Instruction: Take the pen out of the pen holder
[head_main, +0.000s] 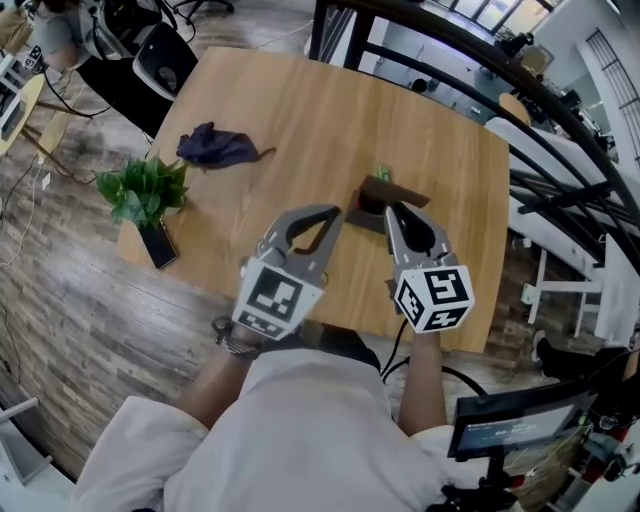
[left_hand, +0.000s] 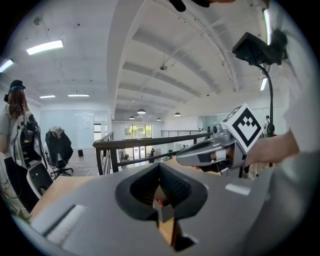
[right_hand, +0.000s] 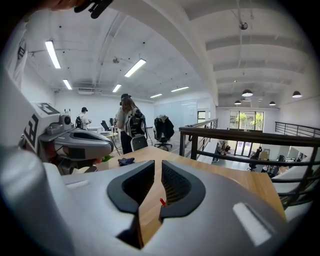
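Right now the person is leaning over the wooden counter (head_main: 300, 110), holding both tongs low near its near edge. The left tongs (head_main: 335, 213) are sitting just left of centre in the head view. Their jaws are closing to a point at the tips and leaving a hollow loop behind them, with nothing caught inside. Their own view (left_hand: 160, 167) is showing the same thing, the dark pads meeting at the far end.

The right tongs (head_main: 392, 208) are hovering just right of centre. Their tips are lying right at the near edge of the pen holder (head_main: 383, 192), though I cannot tell whether they are touching it. In their own view (right_hand: 155, 164) the jaws are standing a narrow slit apart, with only bare wood showing through.

The holder, a dark brown box, is resting on the counter in the middle of the head view. A small green bit (head_main: 382, 175) is poking up at its far side. It may be the pen, but it is too small to be sure.

A dark cloth (head_main: 215, 146) is lying crumpled in the upper left, well apart from the holder. A leafy plant (head_main: 145, 190) is hanging over the counter's left edge.
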